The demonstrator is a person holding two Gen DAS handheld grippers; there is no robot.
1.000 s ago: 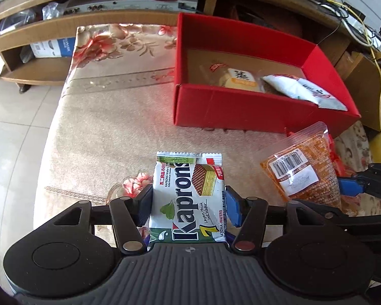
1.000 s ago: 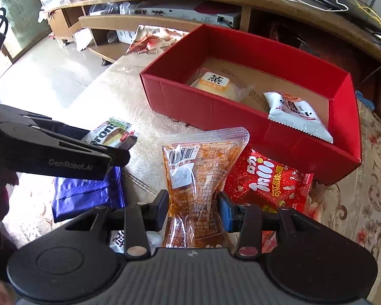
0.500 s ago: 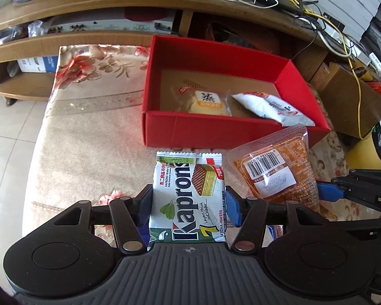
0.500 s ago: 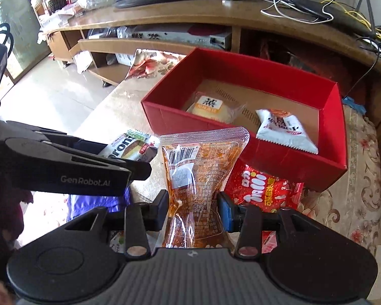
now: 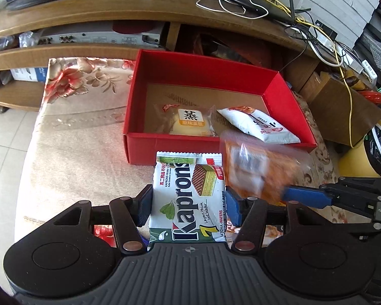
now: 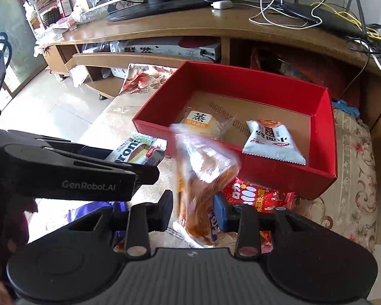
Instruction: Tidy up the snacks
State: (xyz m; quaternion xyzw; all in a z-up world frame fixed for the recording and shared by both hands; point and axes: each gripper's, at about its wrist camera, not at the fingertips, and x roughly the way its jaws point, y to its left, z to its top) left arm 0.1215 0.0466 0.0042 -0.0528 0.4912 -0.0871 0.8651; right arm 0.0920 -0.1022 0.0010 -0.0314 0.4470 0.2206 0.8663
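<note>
My left gripper (image 5: 189, 204) is shut on a white and green Kaprons wafer pack (image 5: 185, 178), held upright in front of the red box (image 5: 165, 147). My right gripper (image 6: 191, 211) holds an orange snack bag (image 6: 203, 175), and its jaws are closing tighter on it. The bag is blurred and leans left toward the box's near wall (image 6: 287, 175). In the left wrist view this bag (image 5: 259, 170) hangs beside the wafer pack. Inside the box lie a bun pack (image 5: 190, 124) and a white snack pack (image 5: 261, 127).
A red snack pack (image 6: 256, 198) lies on the floral cloth before the box, and a purple pack (image 6: 96, 211) lies lower left. Behind the box stands a wooden TV stand (image 6: 165, 30) with cables. Tiled floor (image 6: 50, 101) lies to the left.
Both grippers have risen a little with their packs, so more of the box's inside shows. The orange bag has gone blurred and tilted between the right fingers.
</note>
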